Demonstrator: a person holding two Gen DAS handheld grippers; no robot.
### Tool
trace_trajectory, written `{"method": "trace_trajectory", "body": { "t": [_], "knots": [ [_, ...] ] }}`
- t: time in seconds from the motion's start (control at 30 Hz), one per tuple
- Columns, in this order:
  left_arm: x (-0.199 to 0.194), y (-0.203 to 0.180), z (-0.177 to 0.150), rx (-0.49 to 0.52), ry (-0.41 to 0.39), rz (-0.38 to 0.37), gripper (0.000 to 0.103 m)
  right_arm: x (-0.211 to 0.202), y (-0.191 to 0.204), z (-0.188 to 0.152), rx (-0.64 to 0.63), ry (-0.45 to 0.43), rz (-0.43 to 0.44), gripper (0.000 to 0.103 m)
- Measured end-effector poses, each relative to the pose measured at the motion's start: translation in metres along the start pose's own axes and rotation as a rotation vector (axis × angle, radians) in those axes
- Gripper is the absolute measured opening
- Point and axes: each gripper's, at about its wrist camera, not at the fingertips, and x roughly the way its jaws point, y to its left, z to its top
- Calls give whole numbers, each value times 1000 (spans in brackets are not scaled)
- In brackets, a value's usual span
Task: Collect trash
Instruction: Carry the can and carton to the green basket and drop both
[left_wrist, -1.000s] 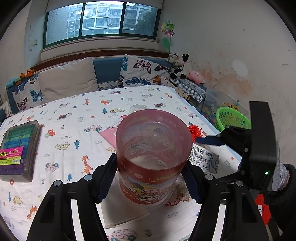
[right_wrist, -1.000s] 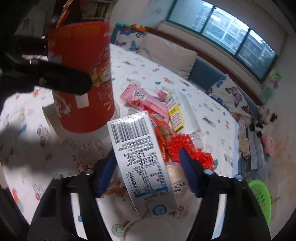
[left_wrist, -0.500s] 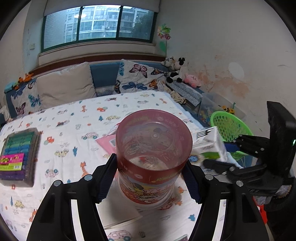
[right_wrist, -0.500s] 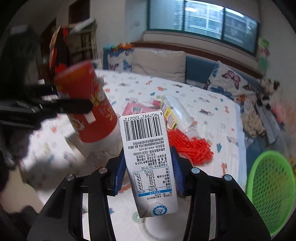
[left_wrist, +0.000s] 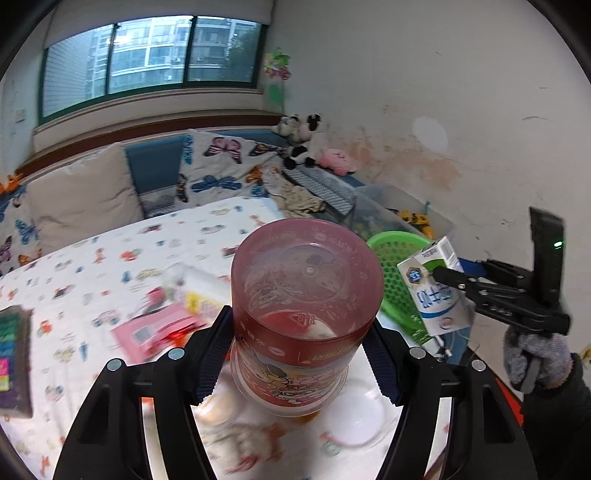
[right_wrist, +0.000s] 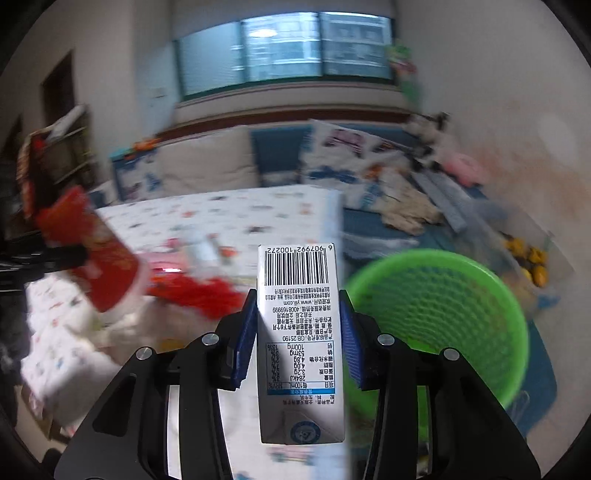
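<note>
The left gripper (left_wrist: 301, 363) is clamped on a tall, round, translucent red plastic tub with cartoon print around its base (left_wrist: 306, 317), ribbed blue pads pressed flat against its smooth curved wall. The tub's mouth faces the camera; what pale stuff shows through the bottom, I cannot tell.

Over on the right, the right gripper (right_wrist: 298, 338) has a small rectangular white-and-blue milk carton with a barcode panel (right_wrist: 300, 334) between its blue pads, jaws closing in on the cardboard sides, pads touching both faces. From the left wrist view that carton (left_wrist: 434, 286) is in the air beside the tub, just in front of a round bright green plastic mesh basket (left_wrist: 397, 275).

The basket (right_wrist: 439, 321) sits low beyond the bed's right edge, its honeycomb wall open at the top; its inside is too blurred to tell what it holds.

On the white cartoon-print bedsheet (left_wrist: 92, 266) lie a flat pink wrapper (left_wrist: 155, 330) and a heap of red netting (right_wrist: 195, 290), blurred. A gloved hand (left_wrist: 535, 360) grips the right tool's handle near the peeling wall.
</note>
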Motion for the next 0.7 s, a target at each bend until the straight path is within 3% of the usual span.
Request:
{"method": "trace_trajectory", "body": {
  "t": [0.07,0.3,0.7],
  "knots": [
    [11,-11,8,8,5,-13,65,9,-23,-6,29,11,-48,42],
    [51,-54,30,55,38,-58,65,42,-79,-26,163,69,-83,42],
    [120,-114,51,115,102,-106,66,71,-112,-52,229,142,-89,47]
  ]
}}
